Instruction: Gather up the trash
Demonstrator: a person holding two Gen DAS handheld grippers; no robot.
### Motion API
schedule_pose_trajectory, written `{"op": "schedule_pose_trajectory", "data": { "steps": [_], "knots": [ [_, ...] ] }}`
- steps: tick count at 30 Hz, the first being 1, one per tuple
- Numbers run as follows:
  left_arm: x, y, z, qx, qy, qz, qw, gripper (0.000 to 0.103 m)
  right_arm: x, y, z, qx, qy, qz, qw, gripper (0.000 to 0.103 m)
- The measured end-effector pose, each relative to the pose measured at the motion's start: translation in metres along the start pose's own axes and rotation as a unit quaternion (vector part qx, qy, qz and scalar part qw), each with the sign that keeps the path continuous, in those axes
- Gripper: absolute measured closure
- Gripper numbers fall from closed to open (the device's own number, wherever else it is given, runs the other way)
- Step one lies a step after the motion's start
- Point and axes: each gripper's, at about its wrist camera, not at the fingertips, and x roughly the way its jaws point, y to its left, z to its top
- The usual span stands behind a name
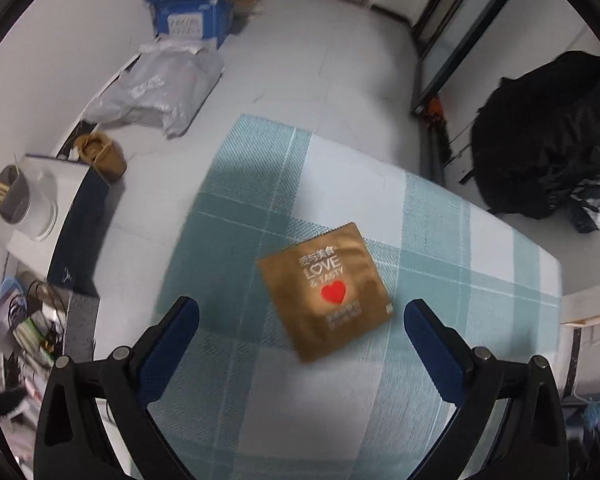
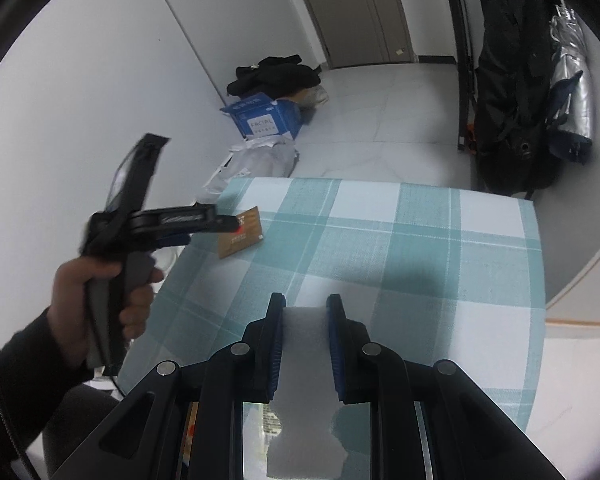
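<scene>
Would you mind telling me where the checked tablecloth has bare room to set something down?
The checked tablecloth is bare from the brown packet across to its right edge. Only the left far corner is taken, with the left gripper over the packet.

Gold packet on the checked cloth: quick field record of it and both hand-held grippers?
item: gold packet, red heart print, lying flat
surface: teal and white checked cloth
left hand-held gripper: open, above the packet, not touching it
right hand-held gripper: shut on a white piece
person's hand: holds the left tool's handle
floor: blue box, grey bag
</scene>
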Motion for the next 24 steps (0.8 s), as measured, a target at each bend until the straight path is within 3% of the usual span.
{"op": "schedule_pose_trajectory", "data": {
  "steps": [4,8,14,17,19,21,24],
  "knots": [
    [0.008,-0.008,0.002,-0.001,0.008,0.052,0.9986,0.002,-0.006,-0.007,0.002,0.013,-0.007,0.016,1.0,0.083],
    [0.016,-0.016,0.003,-0.003,0.039,0.093,0.9949,0.002,-0.014,-0.015,0.003,0.029,-0.015,0.027,0.999,0.083],
    [0.01,-0.016,0.0,-0.019,0.042,0.096,0.9943,0.008,-0.02,-0.03,0.004,0.058,-0.013,0.038,0.997,0.083],
    [0.005,-0.025,-0.002,-0.004,0.033,0.091,0.9953,0.027,-0.022,-0.032,0.004,0.059,-0.008,0.04,0.997,0.083],
    [0.003,-0.031,-0.002,0.006,0.028,0.087,0.9958,0.049,-0.025,-0.032,0.002,0.055,-0.011,0.042,0.998,0.083],
    [0.005,-0.037,0.0,0.019,0.028,0.085,0.9958,0.061,-0.028,-0.031,0.001,0.051,-0.016,0.044,0.998,0.083],
    [0.005,-0.04,-0.003,0.033,0.029,0.087,0.9953,0.069,-0.03,-0.034,0.001,0.057,-0.018,0.049,0.997,0.083]
  ]
}}
